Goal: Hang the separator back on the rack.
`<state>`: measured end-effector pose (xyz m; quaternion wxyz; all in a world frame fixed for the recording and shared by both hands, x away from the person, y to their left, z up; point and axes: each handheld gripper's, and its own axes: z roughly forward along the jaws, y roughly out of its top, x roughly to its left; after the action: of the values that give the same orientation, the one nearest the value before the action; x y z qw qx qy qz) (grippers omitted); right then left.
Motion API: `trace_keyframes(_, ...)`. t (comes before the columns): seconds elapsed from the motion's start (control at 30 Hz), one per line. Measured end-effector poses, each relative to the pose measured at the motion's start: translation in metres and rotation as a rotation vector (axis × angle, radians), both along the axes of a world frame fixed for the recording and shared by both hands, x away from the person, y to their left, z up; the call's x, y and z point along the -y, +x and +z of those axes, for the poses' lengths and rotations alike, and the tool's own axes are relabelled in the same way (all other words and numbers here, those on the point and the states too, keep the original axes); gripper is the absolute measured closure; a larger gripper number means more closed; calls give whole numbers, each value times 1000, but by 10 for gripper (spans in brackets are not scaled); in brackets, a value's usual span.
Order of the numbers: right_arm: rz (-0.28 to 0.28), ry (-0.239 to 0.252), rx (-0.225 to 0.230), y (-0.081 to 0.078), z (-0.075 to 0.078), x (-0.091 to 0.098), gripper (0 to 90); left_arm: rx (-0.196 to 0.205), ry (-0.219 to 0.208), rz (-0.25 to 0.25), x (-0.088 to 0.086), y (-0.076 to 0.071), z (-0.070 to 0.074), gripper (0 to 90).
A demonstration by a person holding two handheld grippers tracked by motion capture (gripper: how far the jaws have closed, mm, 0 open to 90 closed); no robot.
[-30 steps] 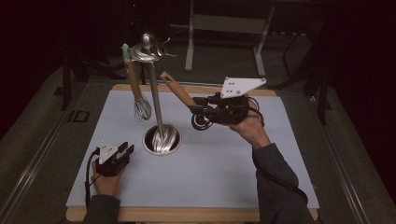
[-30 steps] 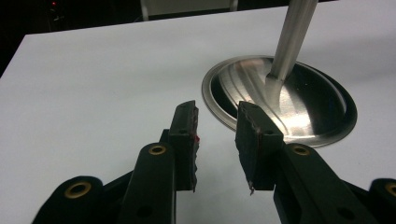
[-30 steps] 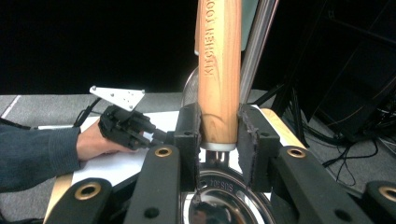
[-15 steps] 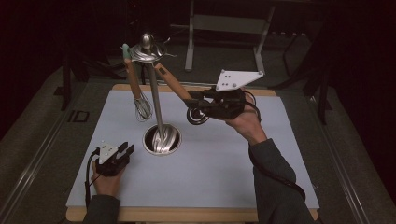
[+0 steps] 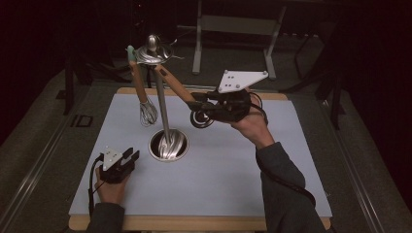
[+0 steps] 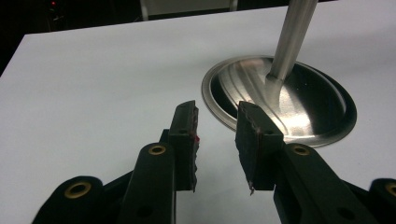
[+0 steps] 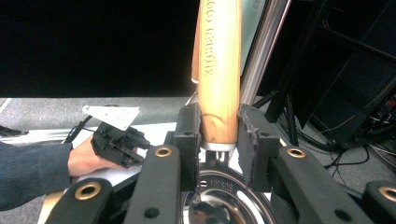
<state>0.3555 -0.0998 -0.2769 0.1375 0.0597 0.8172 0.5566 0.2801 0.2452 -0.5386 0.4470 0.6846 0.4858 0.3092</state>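
Your left gripper (image 5: 127, 158) rests near you on the table (image 5: 233, 184), jaws apart and empty, clear of the rack's base (image 5: 168, 145). Farther off, your right gripper (image 5: 204, 108) clamps the wooden-handled utensil (image 7: 219, 74), tilted toward the rack's top (image 5: 151, 52), likely to hook it beside the whisk (image 5: 147, 112).

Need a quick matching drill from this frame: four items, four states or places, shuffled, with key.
Items:
1. left gripper
2. right gripper
3. whisk
4. stand base

States:
A. hangs from the top of the rack
B. round, shiny, sits on the white mat
C. jaws open, nothing between them
D. shut on the wooden-handled utensil

Pairs: 1-C, 2-D, 3-A, 4-B
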Motion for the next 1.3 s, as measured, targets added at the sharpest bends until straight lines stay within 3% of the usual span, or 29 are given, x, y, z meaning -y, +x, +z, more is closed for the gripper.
trace_keyframes(0.53, -64, -11, 18, 3, -4, -10, 709, 2, -3, 0, 0, 0, 0, 692)
trace_keyframes(0.7, -98, -45, 32, 3, -8, -19, 709, 2, -4, 1, 0, 0, 0, 692)
trace_keyframes(0.93, -101, -70, 22, 3, -16, -32, 709, 2, -6, 0, 0, 0, 0, 692)
trace_keyframes(1.3, -114, -75, 19, 4, -16, -37, 716, 3, -5, 0, 0, 0, 0, 692)
